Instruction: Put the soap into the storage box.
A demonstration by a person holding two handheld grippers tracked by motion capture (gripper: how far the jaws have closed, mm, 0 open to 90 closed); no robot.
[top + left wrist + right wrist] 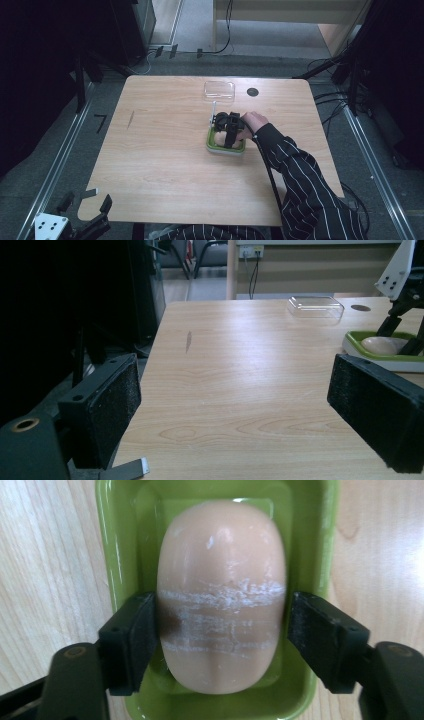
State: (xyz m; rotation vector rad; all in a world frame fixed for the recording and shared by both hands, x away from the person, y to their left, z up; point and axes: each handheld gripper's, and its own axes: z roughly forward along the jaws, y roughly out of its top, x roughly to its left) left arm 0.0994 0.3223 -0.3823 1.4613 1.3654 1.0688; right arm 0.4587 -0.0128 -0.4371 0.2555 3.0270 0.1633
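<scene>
now the right gripper (220, 630) jaws straddle the soap (221, 595), seemingly just off it.

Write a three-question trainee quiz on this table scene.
1. Pick one: what lies in the green dish? A a sponge; B a pale bar of soap; C a lemon.
2. True or false: the clear lid lies on the table, apart from the dish.
3. Fill in: the left claw has its jaws ___ (open or shut).
Key: 1 B; 2 true; 3 open.
</scene>
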